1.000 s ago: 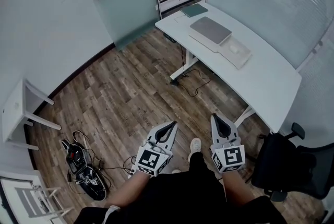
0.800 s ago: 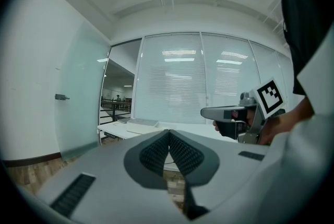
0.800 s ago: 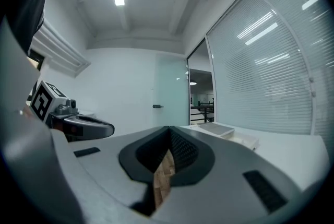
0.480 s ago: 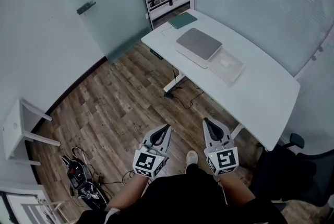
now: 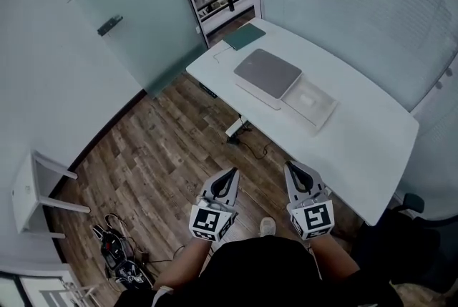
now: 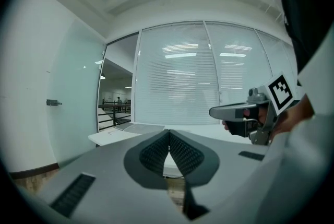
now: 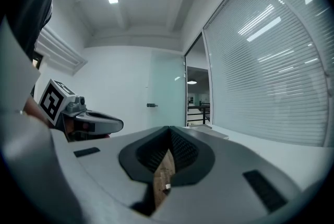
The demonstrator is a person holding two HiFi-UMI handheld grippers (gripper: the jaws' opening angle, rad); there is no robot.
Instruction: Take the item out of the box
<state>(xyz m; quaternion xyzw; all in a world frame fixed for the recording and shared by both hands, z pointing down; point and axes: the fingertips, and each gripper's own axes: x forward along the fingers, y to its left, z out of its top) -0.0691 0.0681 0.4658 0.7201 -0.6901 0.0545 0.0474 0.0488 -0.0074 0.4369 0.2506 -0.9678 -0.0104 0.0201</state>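
The left gripper (image 5: 232, 172) has its jaws pressed together with nothing between them. The right gripper (image 5: 290, 165), just beside it at 3 o'clock, is likewise closed and empty. Both are held above the wooden floor (image 5: 157, 155), short of the white desk (image 5: 365, 134) at 12 o'clock. On the desk, well apart from the grippers, lies a flat grey box (image 5: 267, 73). A shallow white tray (image 5: 309, 102) touches it at 4 o'clock, and a green notebook (image 5: 245, 36) lies at its 11 o'clock. The item itself cannot be made out.

Open box (image 5: 309, 102) mid-desk (image 5: 365, 141): contents too small to tell, and its inside doesn't show in either gripper view. Flat green item (image 5: 245, 36) at the desk's far corner: can't identify. Chair (image 5: 429, 248) is cut off by the right edge. Cable tangle (image 5: 118, 262) on the floor (image 5: 157, 155): bottom edge clips it, parts unreadable.
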